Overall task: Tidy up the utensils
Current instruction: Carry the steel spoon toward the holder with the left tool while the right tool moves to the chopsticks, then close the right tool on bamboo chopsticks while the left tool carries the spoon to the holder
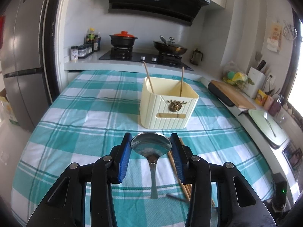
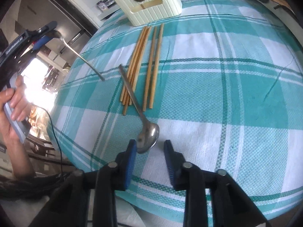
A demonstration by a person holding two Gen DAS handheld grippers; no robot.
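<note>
spoon [image 1: 151, 145] pinched by its bowl in left gripper [image 1: 151, 143], raised short of cream holder [image 1: 168, 104]; second spoon [image 2: 148, 137] lies across chopsticks [image 2: 144, 64] | right gripper [image 2: 149, 145] spread just above it | next: close on bowl, lift

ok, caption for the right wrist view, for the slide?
Right tool open at a spoon lying across chopsticks on the checked cloth; left tool holds a second spoon aloft.
</note>
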